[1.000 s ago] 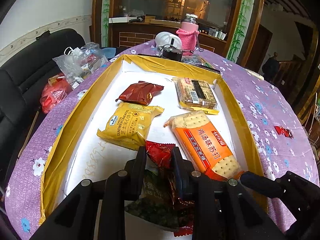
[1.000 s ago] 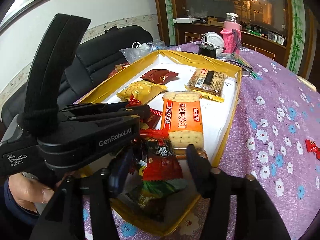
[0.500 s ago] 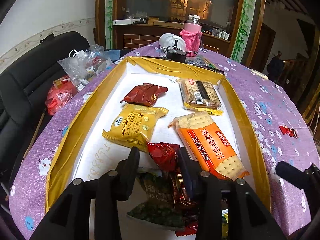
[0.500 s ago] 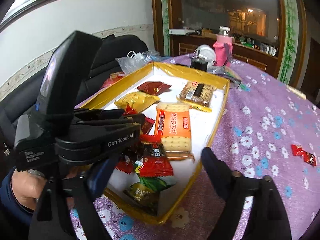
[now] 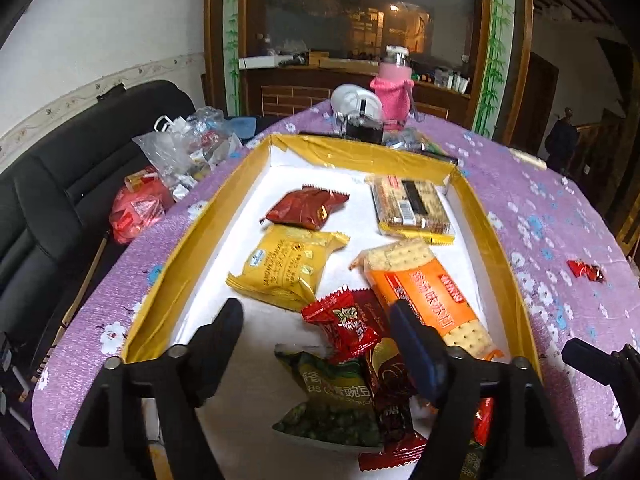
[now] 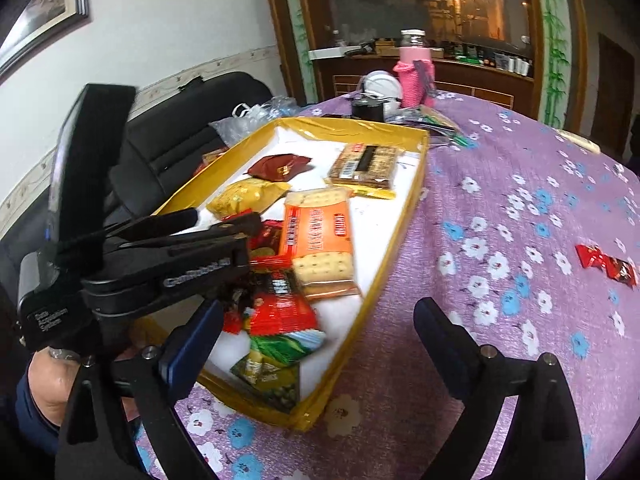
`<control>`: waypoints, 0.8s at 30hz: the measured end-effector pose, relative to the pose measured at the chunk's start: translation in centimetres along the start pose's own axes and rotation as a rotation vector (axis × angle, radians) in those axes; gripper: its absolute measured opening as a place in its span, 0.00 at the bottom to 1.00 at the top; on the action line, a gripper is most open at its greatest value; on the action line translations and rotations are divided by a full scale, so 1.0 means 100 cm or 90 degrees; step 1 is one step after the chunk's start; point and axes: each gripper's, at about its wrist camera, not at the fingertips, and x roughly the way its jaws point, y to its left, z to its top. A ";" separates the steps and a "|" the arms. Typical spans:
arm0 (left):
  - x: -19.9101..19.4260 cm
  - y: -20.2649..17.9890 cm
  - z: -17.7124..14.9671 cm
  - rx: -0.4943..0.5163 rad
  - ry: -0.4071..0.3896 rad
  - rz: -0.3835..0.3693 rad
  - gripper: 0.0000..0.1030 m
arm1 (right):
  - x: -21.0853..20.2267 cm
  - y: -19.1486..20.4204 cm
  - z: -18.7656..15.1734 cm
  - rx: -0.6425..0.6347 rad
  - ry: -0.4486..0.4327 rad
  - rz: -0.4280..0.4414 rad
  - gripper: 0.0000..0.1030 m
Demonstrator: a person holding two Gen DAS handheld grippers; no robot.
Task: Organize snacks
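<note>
**Both grippers let go over the snack tray**

Since a second ago the left gripper (image 5: 316, 334) has released the small red packet (image 5: 347, 322) it pinched, and the right gripper (image 6: 316, 340) has spread away from the red-and-green packet (image 6: 286, 316) it straddled.

Left wrist view: the jaws are opening, already wide. Between them, untouched by either finger, lie the small red packet, a green pea bag (image 5: 334, 404) and a dark red packet (image 5: 386, 368), heaped at the near end of the yellow-walled tray (image 5: 168, 280). Farther in lie a yellow sandwich-cracker pack (image 5: 286, 266), an orange cracker pack (image 5: 424, 292), a maroon packet (image 5: 306, 208) and a clear-wrapped biscuit pack (image 5: 412, 204). One red candy (image 5: 585, 271) lies on the purple flowered tablecloth (image 5: 560, 220), well apart from the tray.

Right wrist view: the jaws are opening, near their widest, and hold nothing. The left finger stands over the tray's near corner, beside the red-and-green packet and another green pea bag (image 6: 272, 380); the right finger hangs over bare tablecloth outside the tray wall. The left gripper reaches in from the left above the heap, a hand (image 6: 48, 384) at its grip. The red candy sits far right on the cloth.
</note>
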 end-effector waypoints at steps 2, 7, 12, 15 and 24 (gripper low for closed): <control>-0.007 0.002 -0.001 -0.005 -0.023 0.003 0.94 | -0.003 -0.001 -0.001 -0.004 -0.002 -0.009 0.93; -0.024 -0.001 -0.003 0.007 -0.081 0.034 0.99 | -0.017 -0.005 -0.008 -0.015 -0.024 -0.022 0.93; -0.030 -0.006 -0.004 0.025 -0.088 0.051 0.99 | -0.031 -0.006 -0.016 -0.040 -0.061 -0.004 1.00; -0.026 -0.007 -0.002 0.011 -0.067 0.079 1.00 | -0.038 -0.010 -0.017 -0.040 -0.077 0.007 1.00; -0.025 -0.015 -0.009 0.017 -0.060 0.136 1.00 | -0.046 -0.022 -0.017 -0.008 -0.099 0.049 1.00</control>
